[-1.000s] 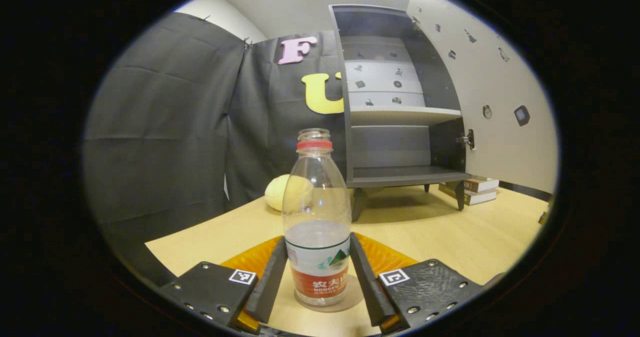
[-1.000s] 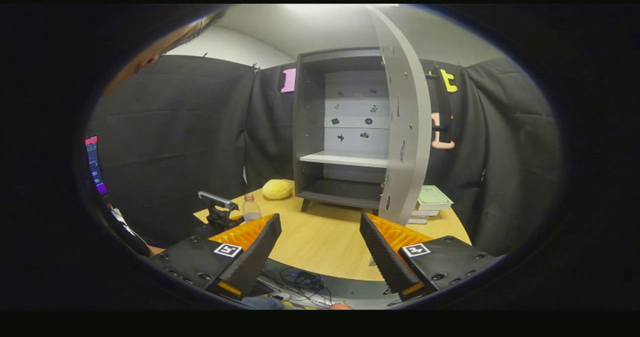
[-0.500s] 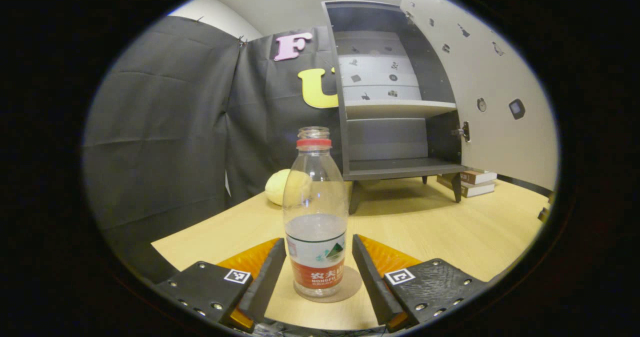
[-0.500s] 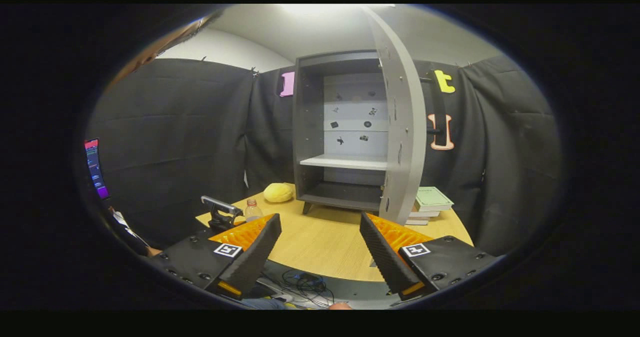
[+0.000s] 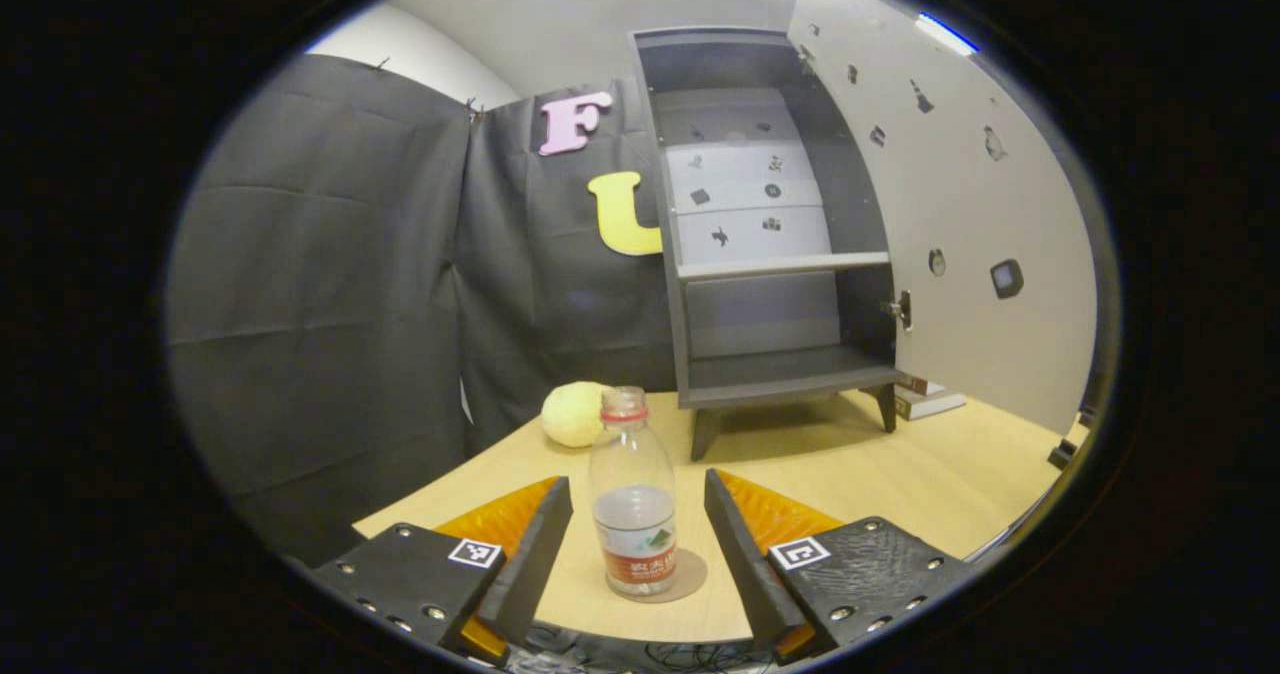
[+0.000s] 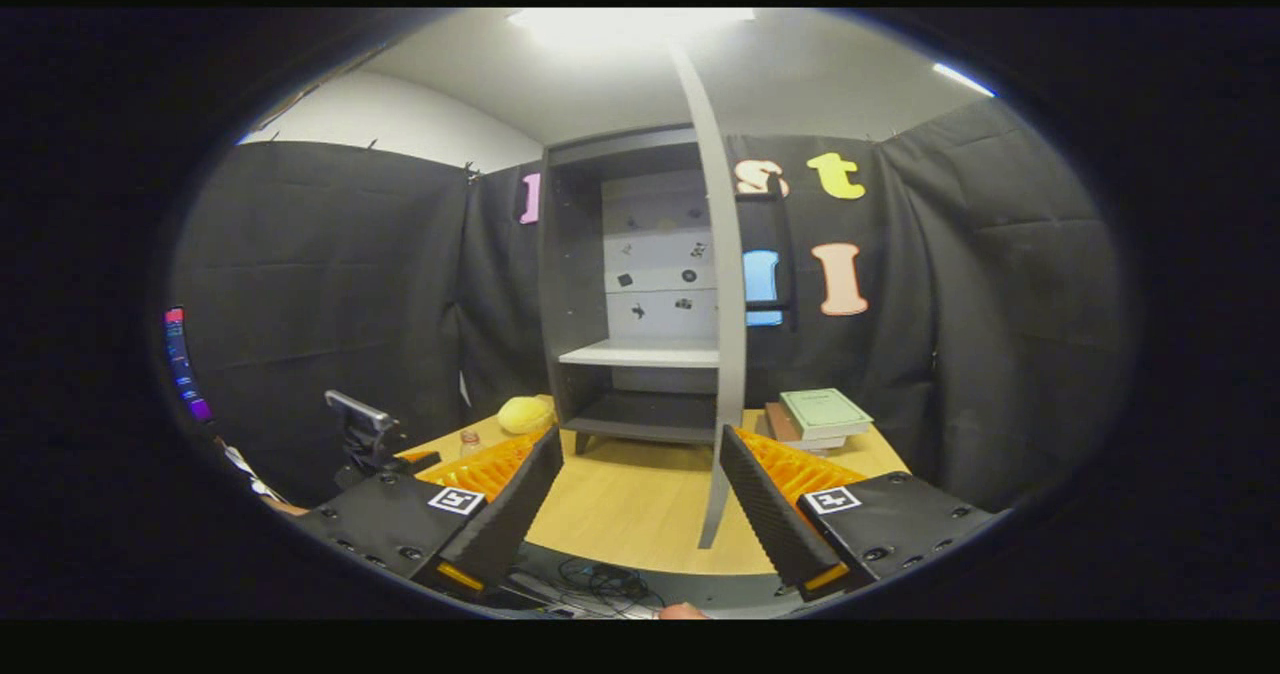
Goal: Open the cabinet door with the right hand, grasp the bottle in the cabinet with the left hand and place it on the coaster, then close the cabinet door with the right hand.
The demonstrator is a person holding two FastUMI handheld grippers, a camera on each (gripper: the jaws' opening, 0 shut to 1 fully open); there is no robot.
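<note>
the bottle (image 6: 469,443) shows just its neck above the near finger (image 6: 500,499). the books (image 5: 926,400) are mostly hidden behind the cabinet door (image 5: 940,204), beyond the fingers.

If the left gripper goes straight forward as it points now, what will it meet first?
Most likely the bottle on the coaster: it stands centred just ahead of the open left gripper, though exact depth is unclear.

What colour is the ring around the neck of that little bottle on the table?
Red. The bottle wears a red ring just under its open mouth, clearest in the left gripper view.
</note>
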